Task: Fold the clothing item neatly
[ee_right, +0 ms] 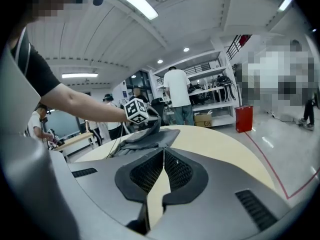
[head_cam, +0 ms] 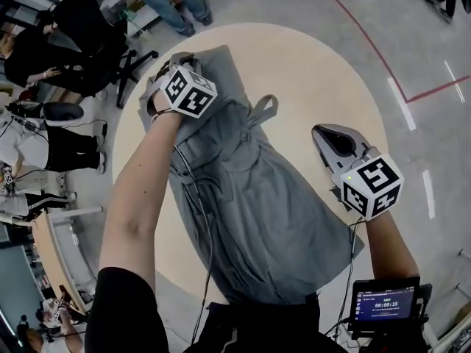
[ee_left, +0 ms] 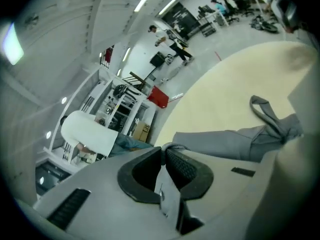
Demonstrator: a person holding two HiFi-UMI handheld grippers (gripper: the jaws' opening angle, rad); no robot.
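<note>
Grey garment [head_cam: 250, 190] lies spread on the round beige desk [head_cam: 316, 72], running diag. from upper-left centre of head view down to bottom centre, where its lower end hangs over the near edge. A tie strap [head_cam: 261, 112] loops out on its right side, approx. mid-frame.

L claw [head_cam: 171, 68] sits at the garment's far corner, upper left of frame, w/ its marker cube [head_cam: 189, 92] on top. In left gripper view the L claw [ee_left: 164, 149] is pinched tight on a small fold of grey cloth at the tips. Rest of the garment [ee_left: 235, 139] trails to the right over the desk [ee_left: 220, 94], strap [ee_left: 267, 114] at right of frame.

R claw [head_cam: 318, 132] is right of centre, just beside the garment's right edge, over bare desk, tips pointing to upper left. In right gripper view the R claw [ee_right: 163, 151] is closed, pads meeting, nothing betw. them. Garment [ee_right: 145, 139] shows beyond, left of centre, on the desk [ee_right: 215, 139].

Small screen [head_cam: 384, 300] at lower right. Red line [head_cam: 368, 43] crosses the floor [head_cam: 412, 20] at upper right.
</note>
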